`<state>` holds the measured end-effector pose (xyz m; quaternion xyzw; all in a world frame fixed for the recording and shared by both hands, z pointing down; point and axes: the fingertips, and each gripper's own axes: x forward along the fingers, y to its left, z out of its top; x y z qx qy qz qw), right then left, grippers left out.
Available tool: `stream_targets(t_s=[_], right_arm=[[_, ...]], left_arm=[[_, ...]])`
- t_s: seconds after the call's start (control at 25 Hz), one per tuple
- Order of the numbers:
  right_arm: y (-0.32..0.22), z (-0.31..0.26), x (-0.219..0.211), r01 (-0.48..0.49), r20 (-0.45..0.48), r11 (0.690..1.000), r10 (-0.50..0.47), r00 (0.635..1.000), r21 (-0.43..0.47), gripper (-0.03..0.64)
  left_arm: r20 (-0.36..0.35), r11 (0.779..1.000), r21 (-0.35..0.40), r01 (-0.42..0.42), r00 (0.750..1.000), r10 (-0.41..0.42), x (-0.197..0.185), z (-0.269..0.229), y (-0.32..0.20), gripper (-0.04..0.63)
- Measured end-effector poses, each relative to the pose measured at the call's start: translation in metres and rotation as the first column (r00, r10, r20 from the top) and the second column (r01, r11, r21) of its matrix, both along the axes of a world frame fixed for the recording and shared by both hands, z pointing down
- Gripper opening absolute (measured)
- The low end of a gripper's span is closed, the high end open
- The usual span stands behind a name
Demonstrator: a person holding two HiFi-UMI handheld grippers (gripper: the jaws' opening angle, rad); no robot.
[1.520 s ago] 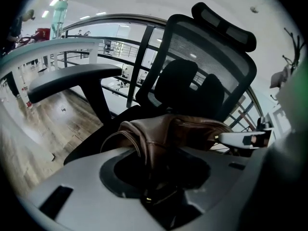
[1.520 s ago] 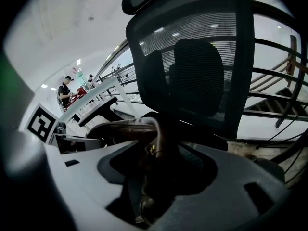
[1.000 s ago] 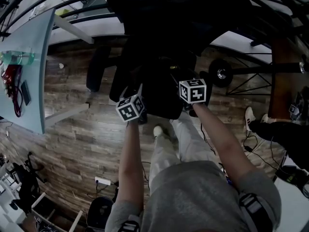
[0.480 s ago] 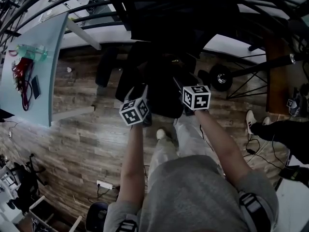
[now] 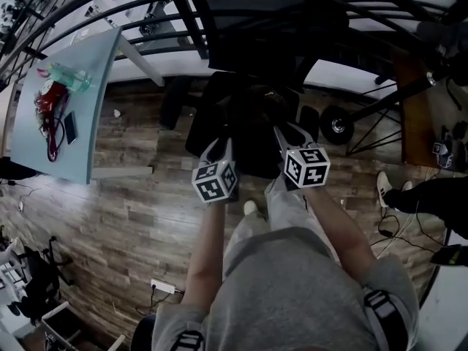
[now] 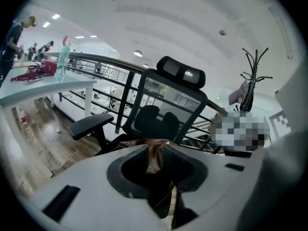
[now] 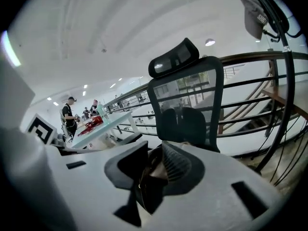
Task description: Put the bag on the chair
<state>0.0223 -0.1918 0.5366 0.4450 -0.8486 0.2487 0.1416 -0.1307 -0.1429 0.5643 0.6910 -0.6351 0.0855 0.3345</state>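
A dark bag [image 5: 247,134] hangs in front of the black office chair [image 5: 263,28], over the wooden floor. My left gripper [image 5: 221,151] is at the bag's left side and my right gripper [image 5: 284,134] at its right. In the left gripper view the jaws [image 6: 156,159] are closing, with a brown strap of the bag [image 6: 155,150] pinched between them. The right gripper view shows the jaws [image 7: 154,170] closing on dark bag material [image 7: 147,189]. The chair [image 6: 166,114] stands just ahead, seat and armrest facing me; its mesh back [image 7: 187,97] fills the right gripper view.
A pale table [image 5: 88,134] with a bottle [image 5: 69,77] and a red item stands to the left. A railing [image 5: 146,6] runs behind the chair. A wheeled frame [image 5: 338,125] and a person's shoes [image 5: 384,185] are at the right.
The chair's back has come further into the head view. Both grippers now sit lower in that view, still at the dark bag.
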Motion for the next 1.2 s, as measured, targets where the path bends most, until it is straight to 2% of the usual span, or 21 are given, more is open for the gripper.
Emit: stream_targets(t_s=[0.16, 0.32, 0.56, 0.76, 0.96, 1.2], right_arm=[[0.027, -0.022, -0.003, 0.013, 0.012, 0.999, -0.014, 1.000, 0.031, 0.040], [0.047, -0.040, -0.003, 0.020, 0.010, 0.998, -0.021, 1.000, 0.062, 0.020], [0.074, -0.057, -0.002, 0.037, 0.022, 0.996, -0.039, 0.999, 0.083, 0.011], [0.092, -0.075, -0.010, 0.056, 0.032, 0.992, -0.060, 0.998, 0.113, 0.009], [0.110, -0.086, -0.018, 0.086, 0.023, 0.986, -0.090, 0.996, 0.144, 0.008], [0.123, -0.093, -0.021, 0.092, 0.055, 0.987, -0.100, 0.993, 0.135, 0.008]], left_arm=[[-0.033, 0.999, 0.048, 0.006, 0.999, -0.004, 0.006, -0.025, 0.020, 0.059], [-0.031, 0.998, 0.068, -0.008, 0.999, 0.011, 0.012, -0.045, 0.040, 0.046], [-0.007, 0.997, 0.067, -0.034, 0.999, 0.035, 0.017, -0.056, 0.070, 0.034], [-0.020, 0.997, 0.074, -0.033, 0.999, 0.034, 0.005, -0.061, 0.086, 0.026], [-0.003, 0.996, 0.075, -0.052, 0.999, 0.052, -0.003, -0.069, 0.099, 0.025], [-0.011, 0.992, 0.101, -0.080, 0.997, 0.081, 0.002, -0.082, 0.106, 0.023]])
